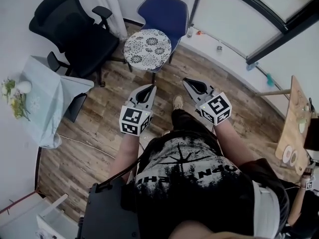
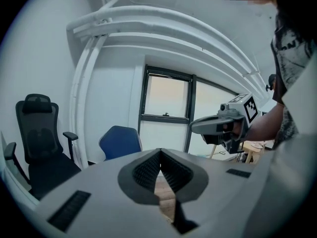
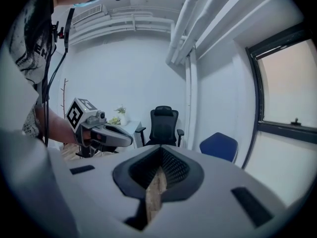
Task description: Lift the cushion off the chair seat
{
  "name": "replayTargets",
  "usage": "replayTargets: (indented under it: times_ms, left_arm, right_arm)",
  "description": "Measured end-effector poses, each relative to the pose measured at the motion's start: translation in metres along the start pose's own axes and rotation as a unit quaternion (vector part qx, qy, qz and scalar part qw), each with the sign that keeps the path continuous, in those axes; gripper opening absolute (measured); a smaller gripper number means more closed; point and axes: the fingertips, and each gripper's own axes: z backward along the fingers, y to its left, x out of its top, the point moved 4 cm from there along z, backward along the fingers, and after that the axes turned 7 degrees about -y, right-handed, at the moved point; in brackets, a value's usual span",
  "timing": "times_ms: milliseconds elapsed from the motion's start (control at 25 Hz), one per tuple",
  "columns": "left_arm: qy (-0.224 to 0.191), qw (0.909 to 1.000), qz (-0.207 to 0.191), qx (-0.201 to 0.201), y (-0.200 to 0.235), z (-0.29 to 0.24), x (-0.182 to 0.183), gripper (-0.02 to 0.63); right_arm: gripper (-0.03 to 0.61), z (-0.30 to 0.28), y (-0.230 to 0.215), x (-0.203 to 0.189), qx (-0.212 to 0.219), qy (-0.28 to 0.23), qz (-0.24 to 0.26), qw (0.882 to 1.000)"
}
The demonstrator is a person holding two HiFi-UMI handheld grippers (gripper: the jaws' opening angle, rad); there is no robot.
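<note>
Wood flooring (image 1: 94,133) lies between us and the blue chair (image 1: 168,11), whose seat carries the round patterned cushion (image 1: 147,49). Our left gripper (image 1: 149,89) and right gripper (image 1: 189,82) hover short of it, jaws together and empty. We judge the cushion light, soft and floppy, so pinch its rim at opposite seat edges.

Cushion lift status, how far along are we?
Done: nothing; the patterned cushion lies on the blue chair seat. In hand: nothing; the left gripper and right gripper are both shut, empty, held short of the chair. Left: reach in, open, grip the cushion, lift it off.
</note>
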Motion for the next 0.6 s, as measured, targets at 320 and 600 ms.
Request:
replayTargets:
  times_ms: [320,600]
  left_arm:
    - [0.016,0.9992,0.012,0.035,0.046,-0.034,0.006,0.012]
    - [0.020,0.9983,0.030,0.046,0.078,-0.093,0.026,0.012]
  right_arm:
    - [0.018,-0.048,-0.053,0.007,0.023,-0.012,-0.012,1.000]
    - [0.018,-0.087,-0.121,0.014,0.041,-0.021,-0.030,0.999]
